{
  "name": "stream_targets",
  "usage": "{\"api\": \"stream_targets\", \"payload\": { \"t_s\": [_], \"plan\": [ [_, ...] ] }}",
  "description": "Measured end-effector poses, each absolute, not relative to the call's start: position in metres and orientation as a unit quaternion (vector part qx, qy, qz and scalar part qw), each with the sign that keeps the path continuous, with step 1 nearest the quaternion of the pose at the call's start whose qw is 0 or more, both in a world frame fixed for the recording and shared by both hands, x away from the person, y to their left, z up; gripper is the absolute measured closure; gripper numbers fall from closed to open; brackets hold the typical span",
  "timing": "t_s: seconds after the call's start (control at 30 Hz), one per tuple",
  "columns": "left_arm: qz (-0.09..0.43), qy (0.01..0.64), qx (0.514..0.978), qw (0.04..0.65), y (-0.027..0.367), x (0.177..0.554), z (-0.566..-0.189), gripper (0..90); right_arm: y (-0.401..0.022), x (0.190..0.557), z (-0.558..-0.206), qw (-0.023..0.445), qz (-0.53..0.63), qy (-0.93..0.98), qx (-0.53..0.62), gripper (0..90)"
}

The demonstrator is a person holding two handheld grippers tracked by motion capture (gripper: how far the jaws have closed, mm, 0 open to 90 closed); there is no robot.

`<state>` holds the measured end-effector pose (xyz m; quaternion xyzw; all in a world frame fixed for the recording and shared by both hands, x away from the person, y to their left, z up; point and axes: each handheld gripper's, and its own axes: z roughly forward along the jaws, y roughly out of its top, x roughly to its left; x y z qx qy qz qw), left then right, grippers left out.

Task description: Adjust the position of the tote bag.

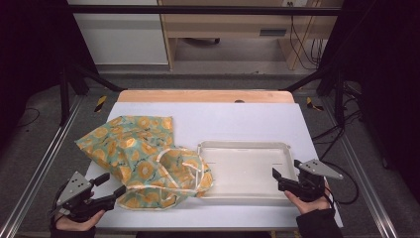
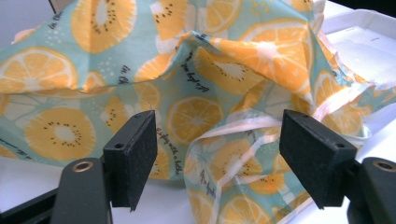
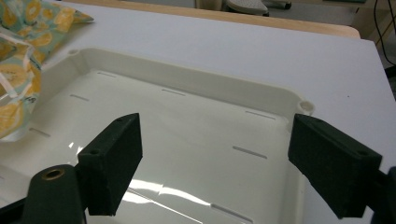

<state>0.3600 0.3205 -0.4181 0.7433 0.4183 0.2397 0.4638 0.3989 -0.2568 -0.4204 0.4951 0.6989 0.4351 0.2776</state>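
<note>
The crumpled bag [image 1: 143,161] lies just ahead of the left gripper [image 1: 113,185], its long axis running diagonally away leftward. Both that gripper and the right gripper [image 1: 278,179], over the tray [image 1: 242,148], gape wide, holding nothing.

Lab, metal frame rig [image 1: 49,153], trailing cables [image 1: 302,44]

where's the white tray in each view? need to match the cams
High view: white tray sits right of centre on the table, its left edge under the fruit-print cloth; the right gripper is over its right end.
Left gripper view: a corner of the tray at top right, behind the cloth.
Right gripper view: the tray spreads across the middle, beyond the open jaws.
Shared landmark: the cloth, at the left edge there.
</note>
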Motion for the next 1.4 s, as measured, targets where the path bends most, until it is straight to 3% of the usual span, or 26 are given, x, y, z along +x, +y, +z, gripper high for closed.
{"api": "stream_targets", "payload": {
  "t_s": [0.4,0.73,1.07,1.4],
  "plan": [
    [0.235,0.409,0.764,0.440,0.309,0.365,-0.428,29.9,-0.236,0.396,-0.414,0.265,0.448,0.714,0.467,23.7],
    [0.239,0.417,0.763,0.432,0.308,0.375,-0.436,37.8,-0.210,0.396,-0.413,0.246,0.457,0.735,0.437,29.8],
    [0.237,0.419,0.761,0.435,0.310,0.379,-0.437,64.4,-0.174,0.400,-0.406,0.224,0.479,0.747,0.404,36.2],
    [0.229,0.429,0.756,0.438,0.314,0.378,-0.436,83.4,-0.127,0.404,-0.391,0.202,0.499,0.761,0.362,39.7]
  ]
}}
